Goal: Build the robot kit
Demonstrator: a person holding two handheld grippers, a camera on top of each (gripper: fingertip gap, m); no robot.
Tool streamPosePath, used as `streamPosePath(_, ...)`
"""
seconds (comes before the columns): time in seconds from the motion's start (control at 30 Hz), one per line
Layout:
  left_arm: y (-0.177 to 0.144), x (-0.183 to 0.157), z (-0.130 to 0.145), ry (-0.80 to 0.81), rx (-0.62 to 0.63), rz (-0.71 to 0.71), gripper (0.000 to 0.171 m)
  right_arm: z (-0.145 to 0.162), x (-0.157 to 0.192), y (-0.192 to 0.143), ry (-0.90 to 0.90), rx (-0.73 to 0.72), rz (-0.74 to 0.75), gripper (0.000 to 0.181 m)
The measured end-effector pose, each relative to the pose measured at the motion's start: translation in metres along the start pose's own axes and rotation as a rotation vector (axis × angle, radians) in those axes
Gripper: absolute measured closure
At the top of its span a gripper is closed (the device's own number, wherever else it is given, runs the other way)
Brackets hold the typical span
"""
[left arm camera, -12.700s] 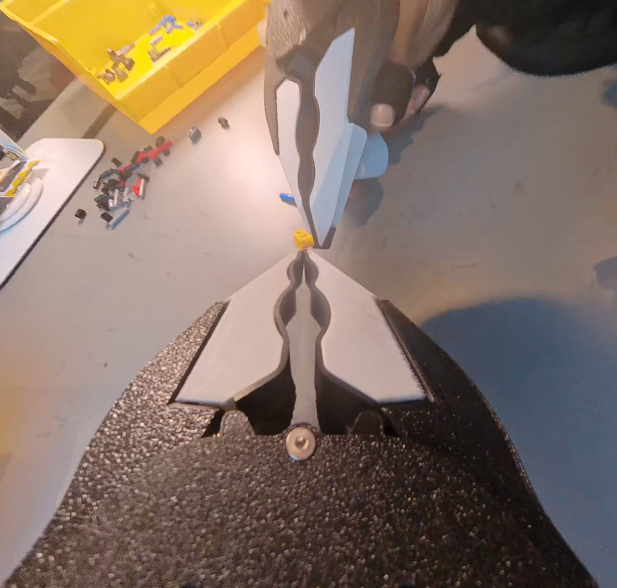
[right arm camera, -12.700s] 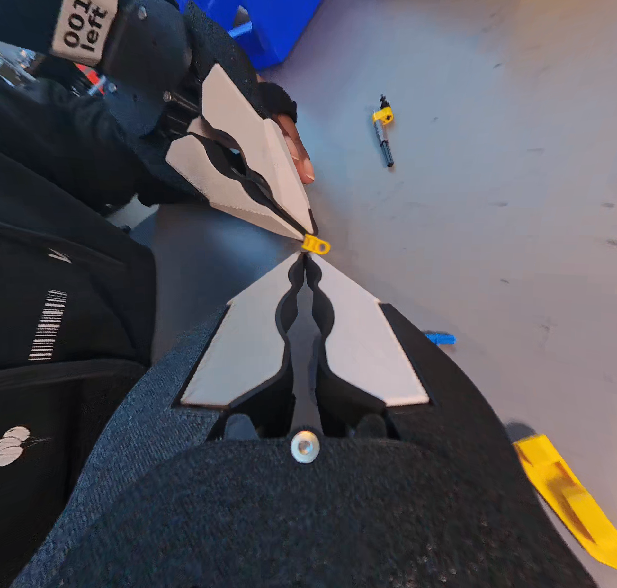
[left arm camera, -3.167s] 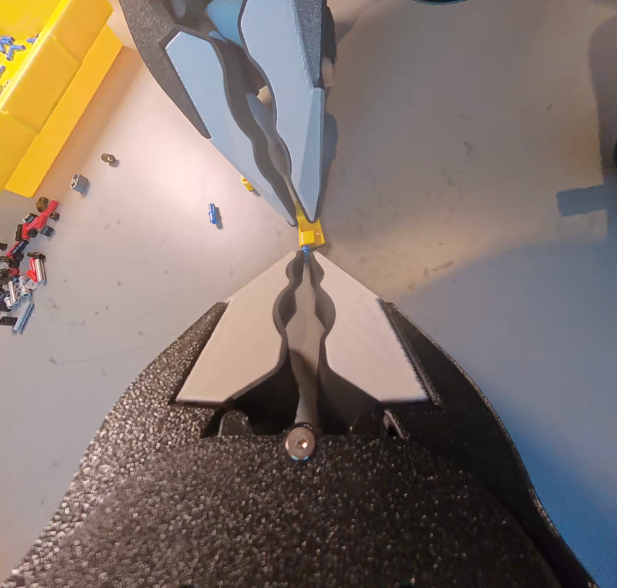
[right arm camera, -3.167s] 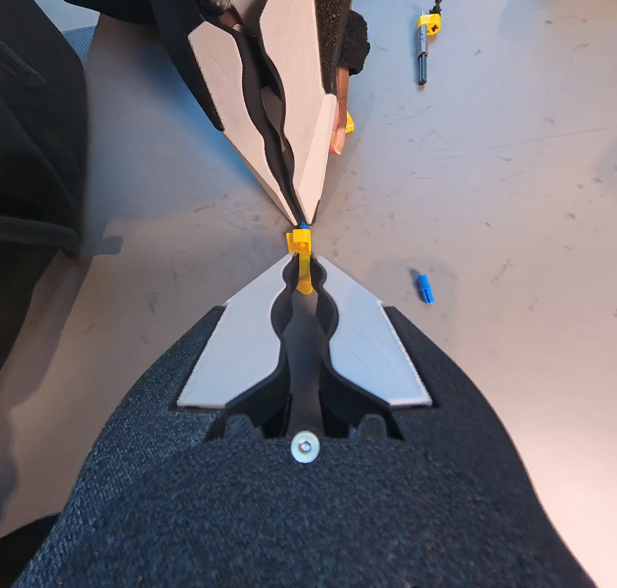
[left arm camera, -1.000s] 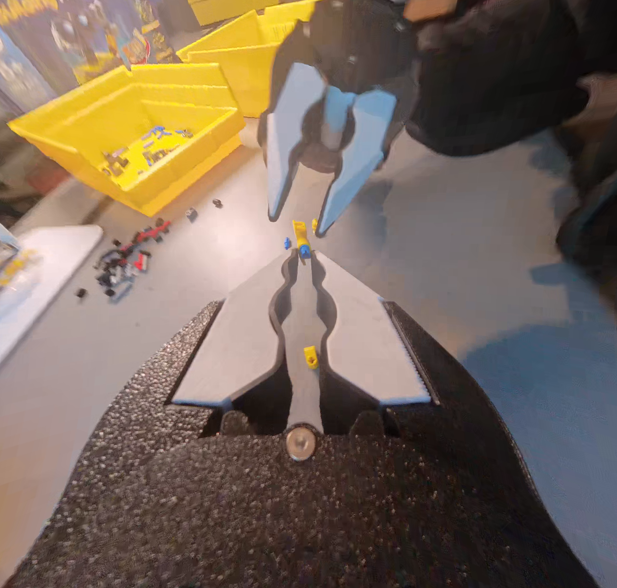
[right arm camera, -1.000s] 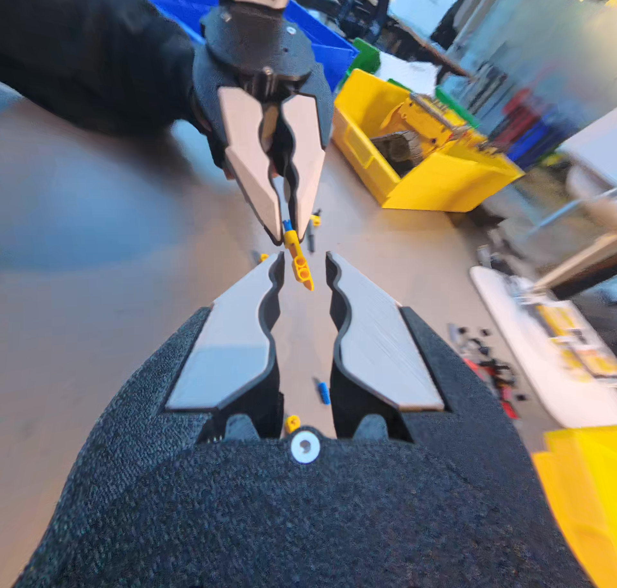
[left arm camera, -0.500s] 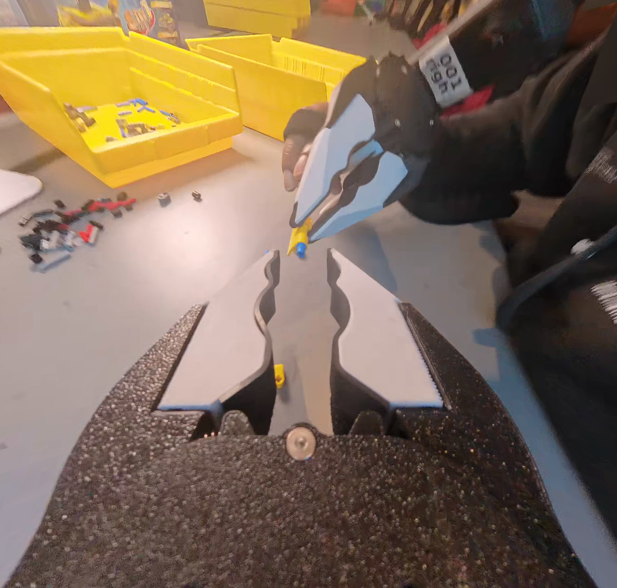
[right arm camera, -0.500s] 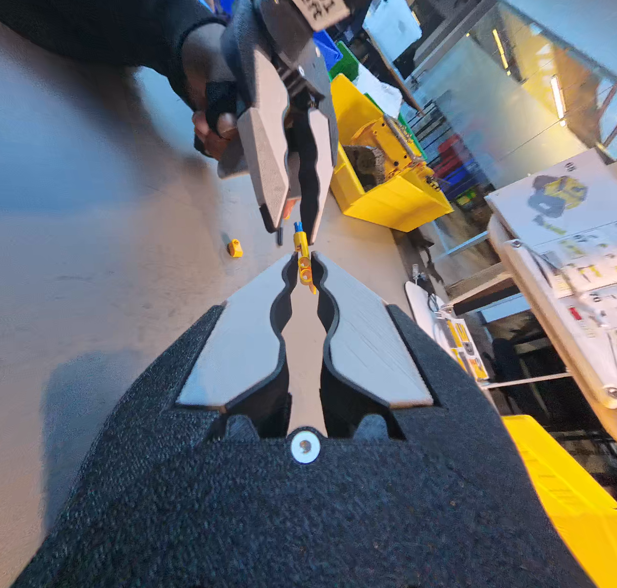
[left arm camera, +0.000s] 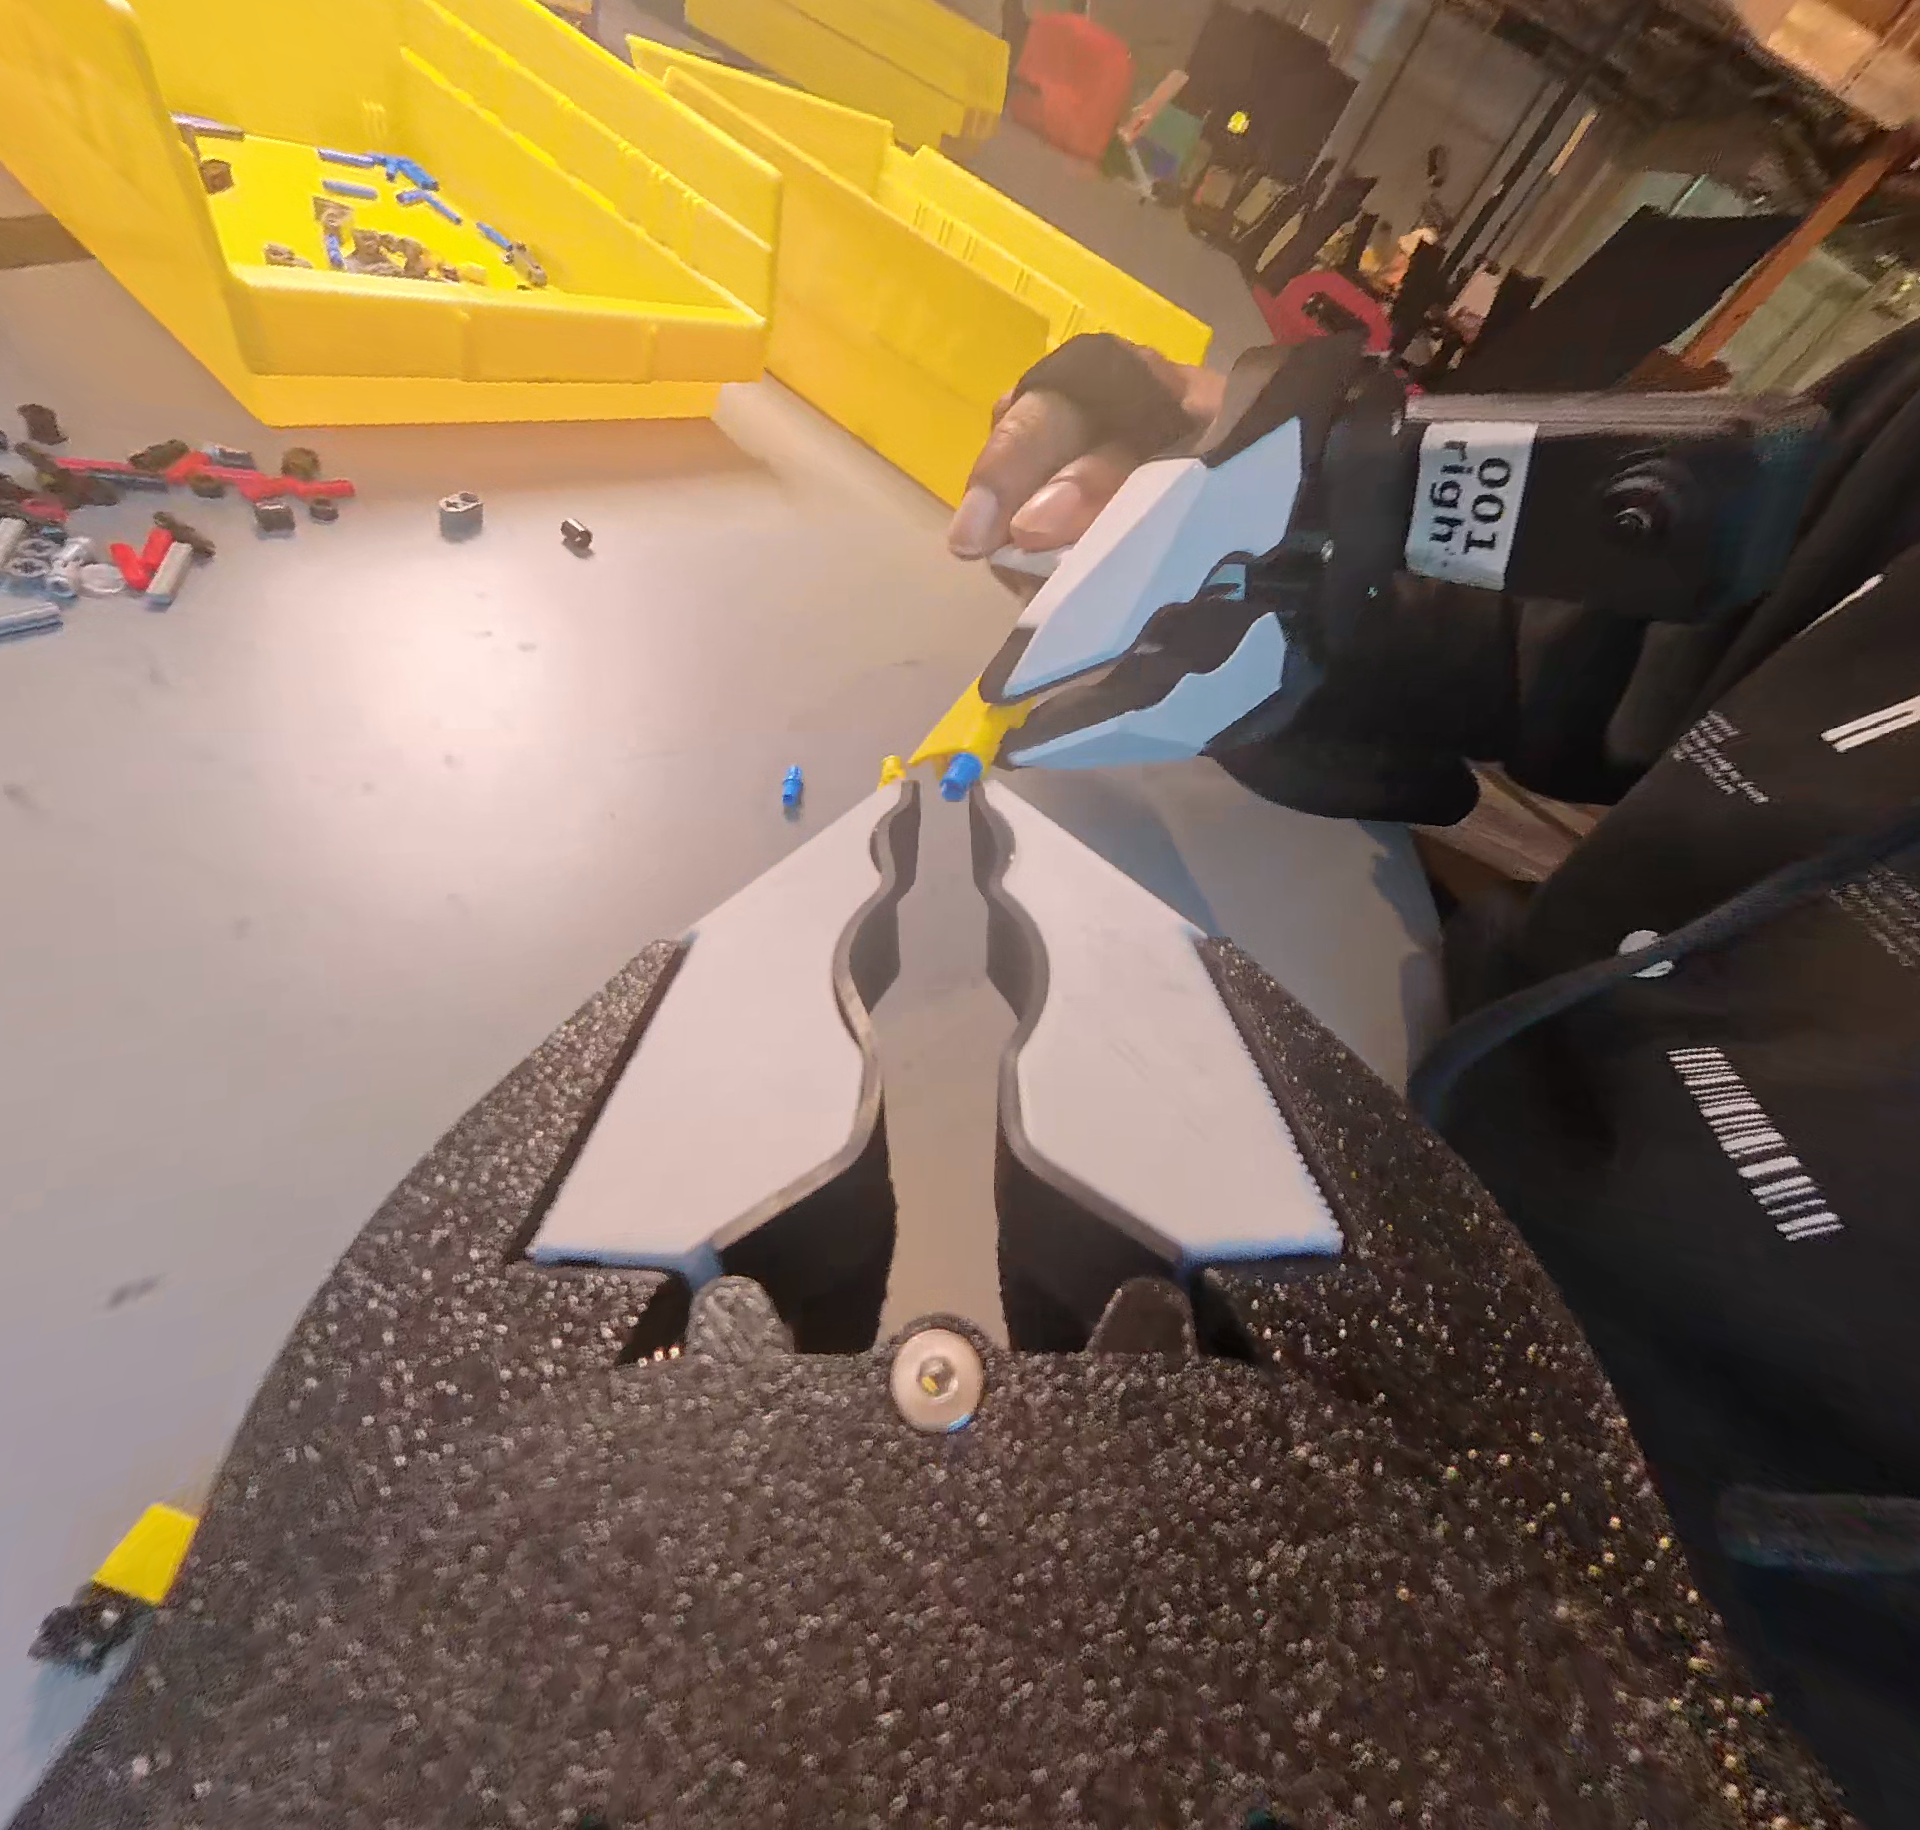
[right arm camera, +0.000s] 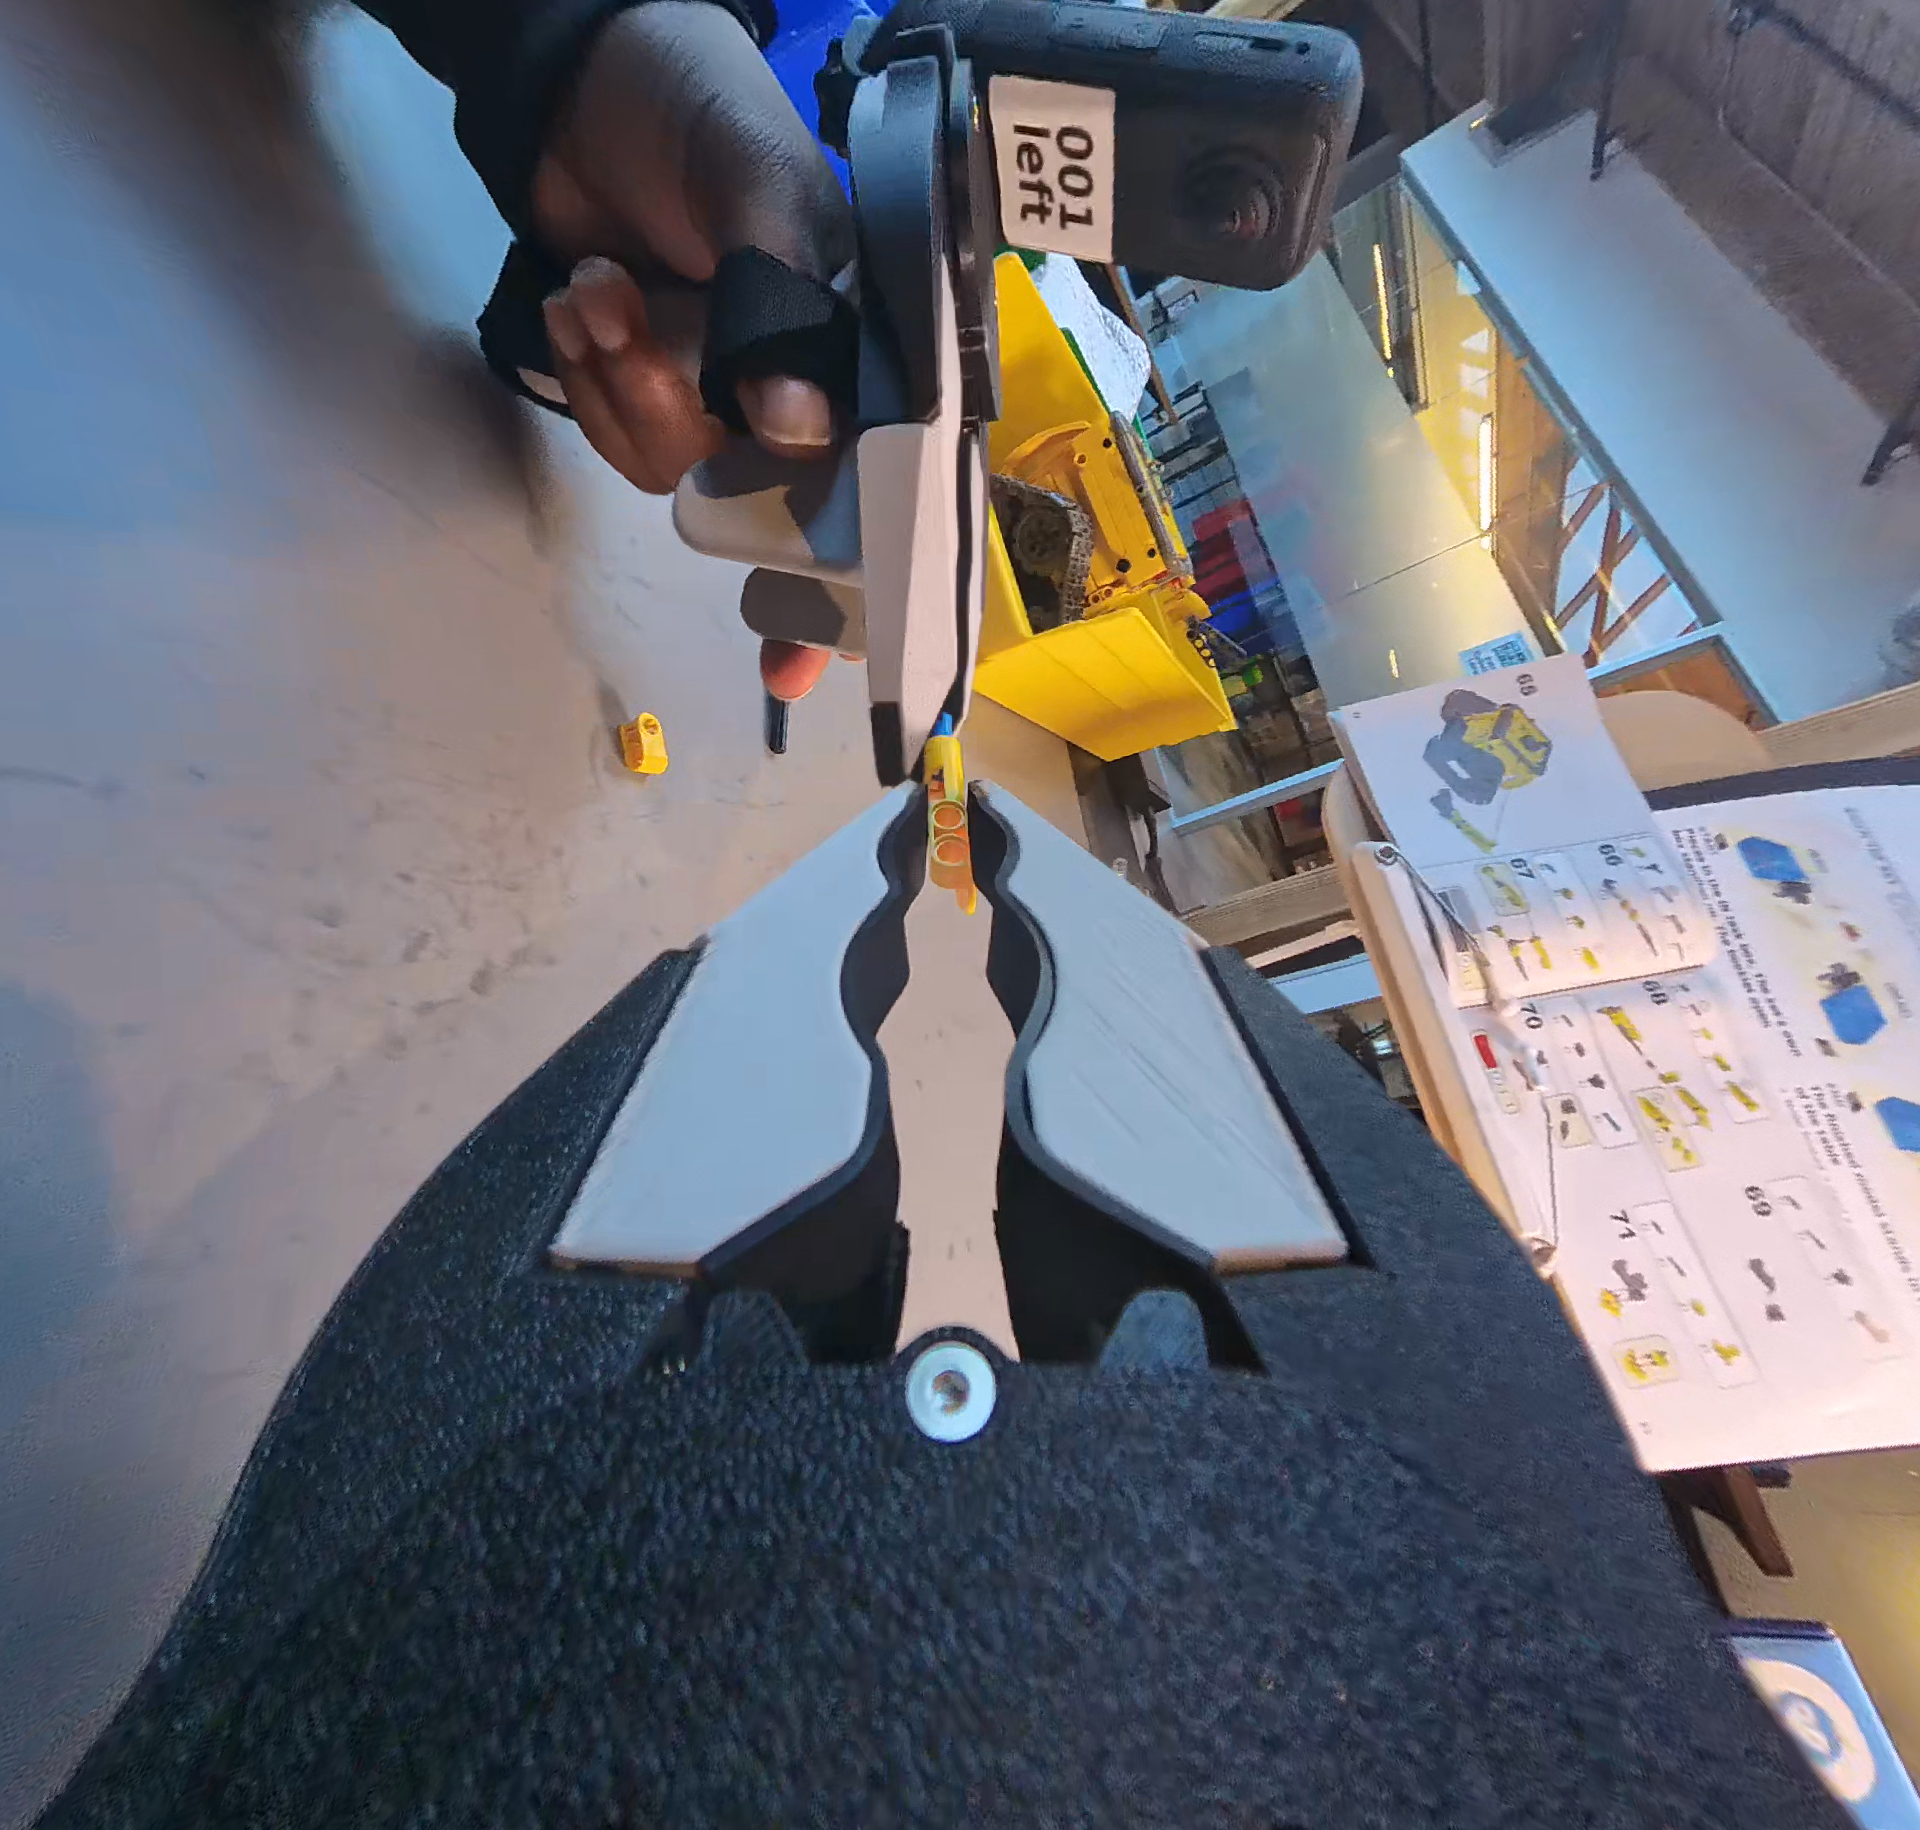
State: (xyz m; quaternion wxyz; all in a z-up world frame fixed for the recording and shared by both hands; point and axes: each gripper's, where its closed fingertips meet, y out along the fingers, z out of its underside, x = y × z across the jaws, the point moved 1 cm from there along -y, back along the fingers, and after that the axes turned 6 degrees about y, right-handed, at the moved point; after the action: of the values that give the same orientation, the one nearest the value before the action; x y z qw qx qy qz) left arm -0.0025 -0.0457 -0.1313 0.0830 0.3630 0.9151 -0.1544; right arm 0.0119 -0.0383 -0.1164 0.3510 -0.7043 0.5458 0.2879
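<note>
My right gripper [right arm camera: 948, 798] is shut on a yellow beam with holes [right arm camera: 948, 840], held above the grey table [left arm camera: 416, 845]. A blue pin [right arm camera: 940, 724] sticks out of the beam's far end. In the left wrist view the right gripper [left arm camera: 997, 726] comes in from the right with the beam [left arm camera: 956, 731] and pin [left arm camera: 958, 770] pointing at me. My left gripper [left arm camera: 943, 793] stands narrowly open, its tips on either side of the pin's end. In the right wrist view it [right arm camera: 914, 731] shows edge-on, with its tip at the pin.
Yellow bins [left arm camera: 468, 326] with small parts stand at the back left, with a pile of loose parts [left arm camera: 156, 523] in front. A spare blue pin [left arm camera: 793, 786], a small yellow piece [right arm camera: 644, 741] and a black pin [right arm camera: 776, 720] lie on the table. An instruction booklet [right arm camera: 1662, 1053] lies at the right. Left and right tips are no more than a few centimetres apart. The small yellow piece [right arm camera: 644, 741] sits 8 cm or so from the ends of my left fingers.
My left gripper has narrowed from wide open to a small gap around the blue pin. Both grippers have turned; the right one still holds the yellow beam.
</note>
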Motion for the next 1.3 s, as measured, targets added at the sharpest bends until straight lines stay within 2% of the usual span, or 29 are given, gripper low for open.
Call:
streamPosePath(0.07, 0.0, -0.003, 0.0, -0.007, -0.003, 0.023, 0.162, 0.0, 0.0, -0.001, -0.002, -0.003, 0.001, 0.174)
streamPosePath(0.2, -0.001, -0.008, -0.005, -0.07, -0.042, 0.088, 0.147, 0.002, 0.0, -0.001, -0.04, 0.01, 0.014, 0.175)
streamPosePath(0.33, -0.001, -0.004, -0.004, -0.089, -0.043, 0.073, 0.162, 0.0, 0.002, 0.0, -0.085, 0.013, 0.021, 0.175)
streamPosePath(0.53, -0.001, -0.005, -0.004, -0.066, -0.043, 0.068, 0.157, 0.0, 0.003, -0.001, -0.12, 0.011, 0.032, 0.175)
streamPosePath(0.77, -0.002, -0.007, -0.003, -0.047, -0.035, 0.081, 0.162, -0.002, 0.005, -0.003, -0.109, -0.009, 0.018, 0.174)
streamPosePath(0.83, -0.001, -0.006, -0.001, 0.009, -0.015, 0.054, 0.163, 0.0, 0.008, -0.003, -0.012, -0.012, -0.03, 0.173)
streamPosePath(0.93, 0.0, -0.003, 0.005, 0.184, 0.045, -0.022, 0.163, 0.002, 0.015, -0.005, 0.328, -0.015, -0.206, 0.16)
streamPosePath(1.0, 0.002, -0.005, 0.009, 0.311, 0.081, -0.055, 0.163, 0.004, 0.021, -0.006, 0.492, 0.007, -0.314, 0.154)
streamPosePath(1.17, 0.008, -0.01, 0.018, 0.507, 0.144, -0.097, 0.163, 0.011, 0.032, -0.006, 0.631, 0.067, -0.417, 0.157)
streamPosePath(1.3, 0.011, -0.015, 0.018, 0.575, 0.145, -0.095, 0.163, 0.017, 0.035, -0.006, 0.664, 0.089, -0.439, 0.158)
